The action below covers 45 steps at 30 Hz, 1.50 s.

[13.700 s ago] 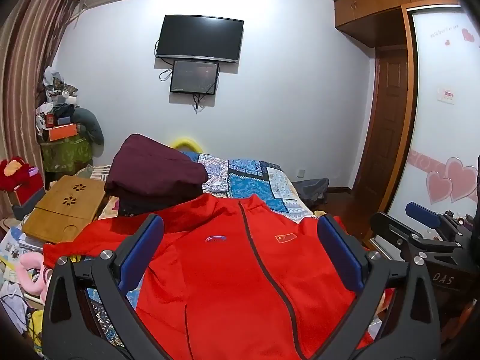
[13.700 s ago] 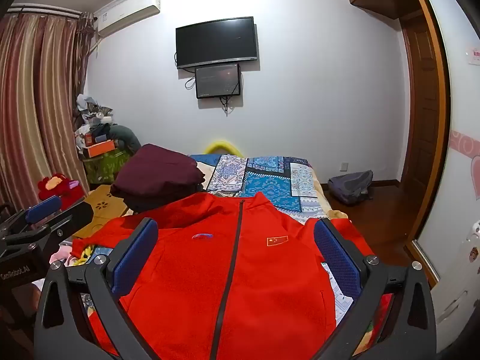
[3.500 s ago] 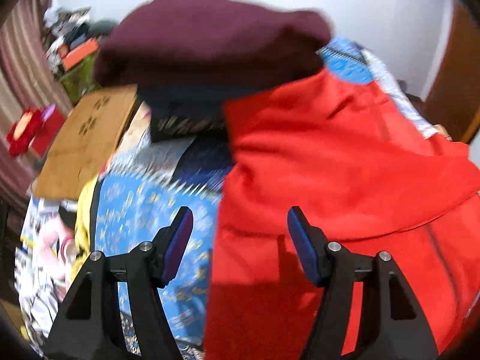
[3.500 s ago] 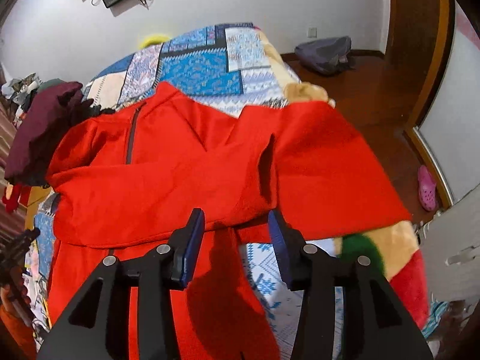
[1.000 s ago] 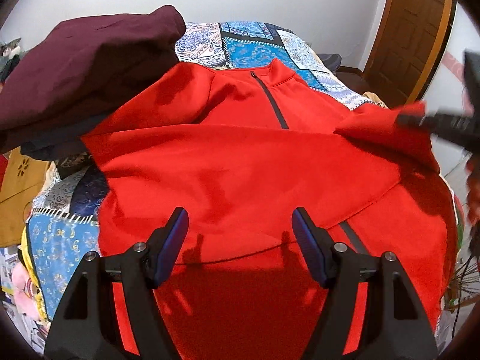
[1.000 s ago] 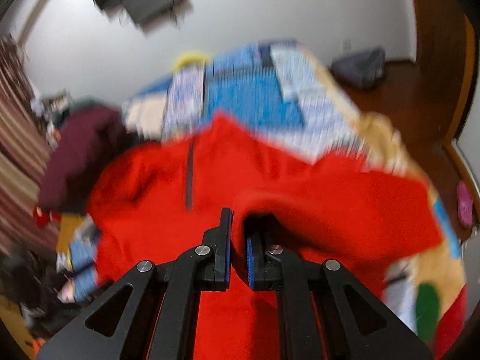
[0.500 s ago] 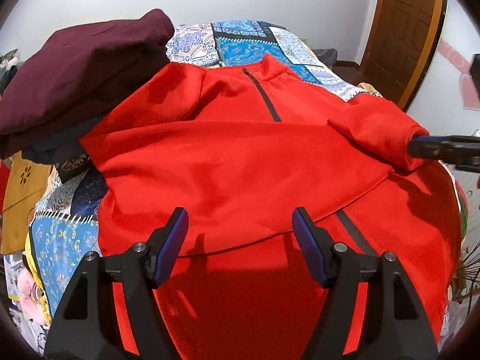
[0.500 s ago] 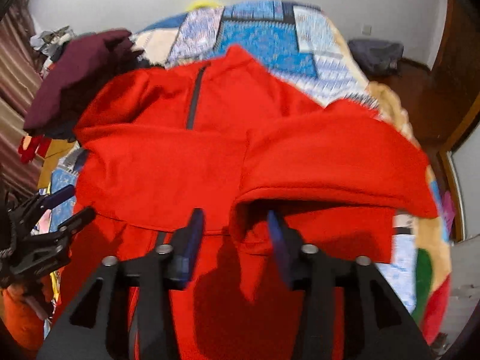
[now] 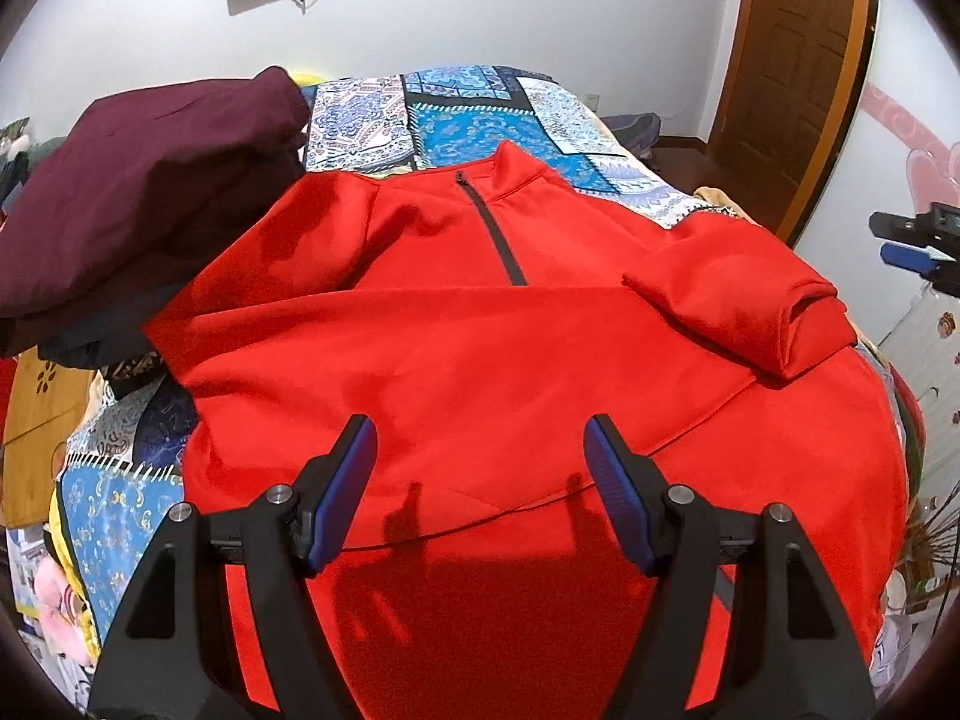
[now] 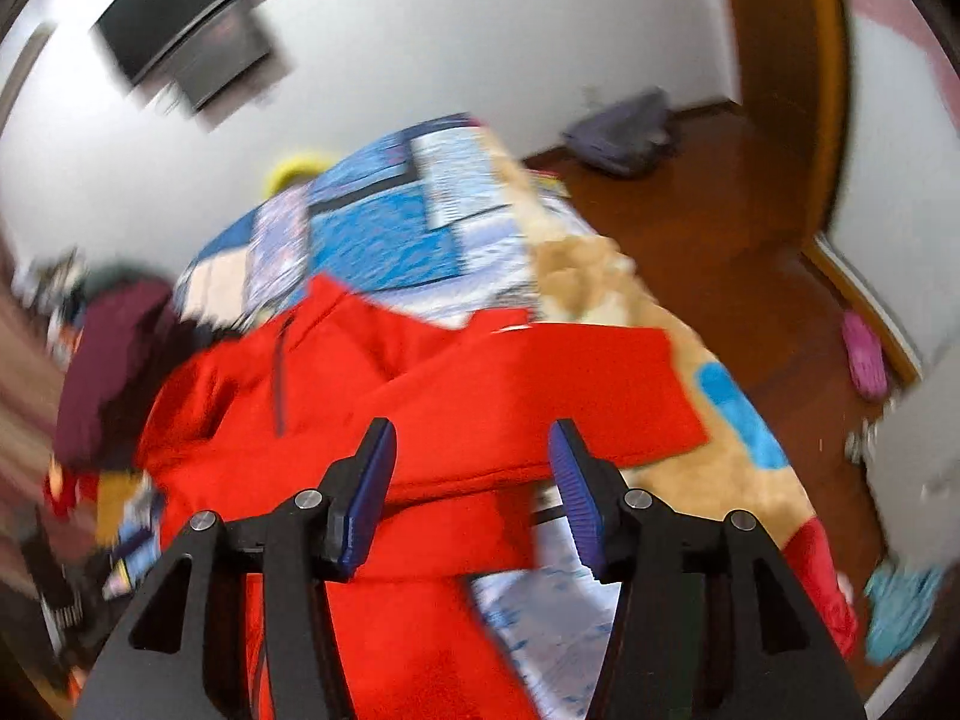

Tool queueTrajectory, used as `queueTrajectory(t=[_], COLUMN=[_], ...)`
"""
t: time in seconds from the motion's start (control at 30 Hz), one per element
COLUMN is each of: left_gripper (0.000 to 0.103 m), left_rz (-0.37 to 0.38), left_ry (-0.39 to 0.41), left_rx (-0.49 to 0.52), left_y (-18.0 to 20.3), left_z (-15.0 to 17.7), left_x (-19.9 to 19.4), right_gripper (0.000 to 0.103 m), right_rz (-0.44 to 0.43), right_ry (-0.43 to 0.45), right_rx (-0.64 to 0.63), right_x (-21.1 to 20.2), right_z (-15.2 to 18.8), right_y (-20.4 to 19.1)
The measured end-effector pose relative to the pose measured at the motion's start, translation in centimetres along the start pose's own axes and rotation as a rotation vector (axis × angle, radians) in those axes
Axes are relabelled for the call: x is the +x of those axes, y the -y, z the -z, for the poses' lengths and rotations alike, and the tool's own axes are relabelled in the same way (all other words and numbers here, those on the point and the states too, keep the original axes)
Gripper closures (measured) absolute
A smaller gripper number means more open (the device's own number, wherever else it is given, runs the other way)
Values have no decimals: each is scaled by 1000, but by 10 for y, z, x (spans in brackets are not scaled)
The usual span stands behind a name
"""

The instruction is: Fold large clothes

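Note:
A red zip jacket (image 9: 480, 348) lies front up on the bed, collar toward the far wall. Its left sleeve lies folded across the chest. The right sleeve (image 9: 744, 300) is folded in and lies bunched at the right side. My left gripper (image 9: 480, 480) is open and empty, hovering above the jacket's lower half. My right gripper (image 10: 471, 480) is open and empty above the jacket's right sleeve (image 10: 540, 396); it also shows at the right edge of the left wrist view (image 9: 918, 246). The right wrist view is blurred.
A pile of dark maroon clothes (image 9: 138, 180) sits on the bed left of the jacket. The patterned blue quilt (image 9: 480, 120) covers the bed. A wooden door (image 9: 792, 60) stands at the right. A grey bag (image 10: 624, 132) and a pink slipper (image 10: 864, 360) lie on the wood floor.
My right gripper let go of the right sleeve after laying it over the jacket, opened wider and pulled back to the right. My left gripper stayed open over the lower jacket.

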<state>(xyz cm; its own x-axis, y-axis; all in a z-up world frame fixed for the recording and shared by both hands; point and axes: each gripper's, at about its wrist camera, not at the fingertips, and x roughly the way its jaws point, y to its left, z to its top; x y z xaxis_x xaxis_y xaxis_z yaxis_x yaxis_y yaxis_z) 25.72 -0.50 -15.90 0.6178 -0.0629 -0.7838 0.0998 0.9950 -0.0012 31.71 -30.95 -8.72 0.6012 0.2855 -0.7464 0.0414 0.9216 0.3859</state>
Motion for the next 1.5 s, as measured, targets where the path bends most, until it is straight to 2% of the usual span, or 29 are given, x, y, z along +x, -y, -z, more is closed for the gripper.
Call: queueTrajectory(t=[0.2,0.43,0.5,0.57,0.67,0.7,0.73,0.97,1.23,1.37,1.5], left_gripper=[33,33,33,33,33,33,33,33,33,33,33], left_rz=[3,7,5,0,-1,-3,-7,-18,-24,-36,-53], left_ry=[-15,-40,-40,-39,-41,-42,-41,-20,29,55,78], left_rx=[1,-16,-17,-17,-22,-25,-27,-63,-123,-148,-185], left_y=[3,3,3,2,0,-2,-3,-17,-41,-57,-78], left_z=[1,3,3,4,6,6,7,9,11,13,18], left_x=[7,18,19,18,19,19,18,10,-10,-23,-38], right_gripper=[54,54,54,55,77,90,95,96,97,97,97], right_rz=[-25,-98,-92,-70,3,27,39,18,-181,-283,-358], right_ry=[-85,-179,-186,-149,-77,-62,-52,84,186,176,115], right_rx=[257,441,472,472,420,397,383,216,-50,-139,-236], right_x=[36,77,89,93,91,91,90,46,-19,-26,-12], right_z=[0,13,15,14,7,4,2,-25,-54,-52,-33], right_y=[53,81,86,86,80,77,75,39,-71,-126,-183])
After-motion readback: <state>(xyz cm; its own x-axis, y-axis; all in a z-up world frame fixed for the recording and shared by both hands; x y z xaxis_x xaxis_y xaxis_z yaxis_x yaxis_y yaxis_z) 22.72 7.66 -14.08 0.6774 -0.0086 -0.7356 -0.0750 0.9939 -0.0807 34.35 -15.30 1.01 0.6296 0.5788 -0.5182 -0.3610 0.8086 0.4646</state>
